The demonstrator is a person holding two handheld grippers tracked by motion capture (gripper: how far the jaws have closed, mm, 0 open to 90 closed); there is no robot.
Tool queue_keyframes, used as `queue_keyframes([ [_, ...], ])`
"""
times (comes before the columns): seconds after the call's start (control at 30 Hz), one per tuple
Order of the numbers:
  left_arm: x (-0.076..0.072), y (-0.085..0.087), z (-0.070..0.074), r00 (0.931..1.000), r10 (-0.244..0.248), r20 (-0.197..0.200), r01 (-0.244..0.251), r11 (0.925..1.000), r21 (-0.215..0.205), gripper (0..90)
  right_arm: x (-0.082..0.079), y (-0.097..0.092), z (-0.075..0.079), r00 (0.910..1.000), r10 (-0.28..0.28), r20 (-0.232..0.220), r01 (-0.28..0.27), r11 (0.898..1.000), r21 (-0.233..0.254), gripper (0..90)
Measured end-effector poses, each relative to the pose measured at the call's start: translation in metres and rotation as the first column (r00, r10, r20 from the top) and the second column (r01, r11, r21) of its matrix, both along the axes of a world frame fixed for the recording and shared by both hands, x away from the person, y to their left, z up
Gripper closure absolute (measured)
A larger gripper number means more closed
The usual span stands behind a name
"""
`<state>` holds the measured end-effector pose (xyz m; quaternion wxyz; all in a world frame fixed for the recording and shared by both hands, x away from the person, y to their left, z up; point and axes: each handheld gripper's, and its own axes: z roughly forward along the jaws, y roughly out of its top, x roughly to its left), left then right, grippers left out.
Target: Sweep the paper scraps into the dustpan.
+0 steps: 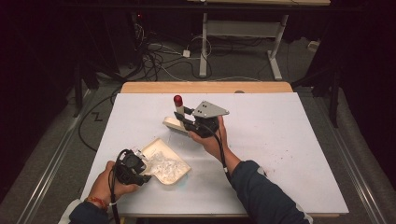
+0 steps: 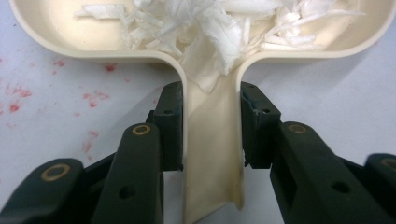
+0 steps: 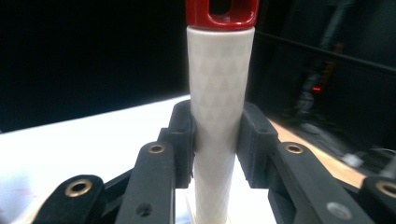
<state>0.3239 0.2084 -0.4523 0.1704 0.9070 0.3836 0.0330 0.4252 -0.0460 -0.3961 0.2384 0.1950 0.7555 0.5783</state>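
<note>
A cream dustpan [image 1: 173,176] lies on the white table near the front left, with torn white paper shreds [image 1: 163,164] inside. My left gripper [image 1: 145,172] is shut on its handle; in the left gripper view the pads press both sides of the dustpan handle [image 2: 212,140], and the paper shreds [image 2: 210,23] spill toward it. At mid-table my right gripper [image 1: 183,117] is shut on the upright brush handle [image 1: 179,107], white with a red cap [image 1: 178,99]. The cream brush head [image 1: 172,124] sits at the table surface. The right gripper view has the brush handle [image 3: 219,93] clamped between both pads.
The white table top [image 1: 280,140] has faint red specks at the right [image 1: 286,150] and red stains beside the dustpan [image 2: 18,95]. Its wooden far edge [image 1: 205,87] borders a dark floor with cables and a desk frame [image 1: 243,42].
</note>
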Motion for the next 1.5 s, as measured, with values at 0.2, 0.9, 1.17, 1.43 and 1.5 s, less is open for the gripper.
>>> queue_keyframes([
  [0.2,0.002,0.007,0.0,0.9999,0.015,-0.008,-0.015,0.9998,-0.011,63.2,-0.025,0.002,-0.002,0.9915,0.13,-0.006,-0.13,0.991,-0.026,69.9],
  [0.9,0.002,0.005,0.0,1.0,-0.005,-0.005,0.005,0.9997,0.023,63.3,-0.054,-0.031,0.031,0.9941,0.104,0.029,-0.105,0.994,0.036,70.6],
  [1.17,0.001,0.004,0.001,1.0,0.003,-0.002,-0.003,0.9997,0.023,63.3,-0.058,-0.032,0.014,0.9987,0.05,0.01,-0.049,0.996,-0.079,70.6],
  [1.43,0.0,0.001,0.001,1.0,0.003,0.006,-0.004,0.9987,0.051,63.3,-0.089,-0.019,0.009,0.9895,0.141,-0.03,-0.143,0.985,-0.093,70.5],
  [1.5,-0.001,0.0,0.001,1.0,0.001,0.008,-0.001,0.9984,0.057,63.3,-0.094,-0.016,0.01,0.985,0.172,-0.018,-0.173,0.982,-0.081,70.6],
])
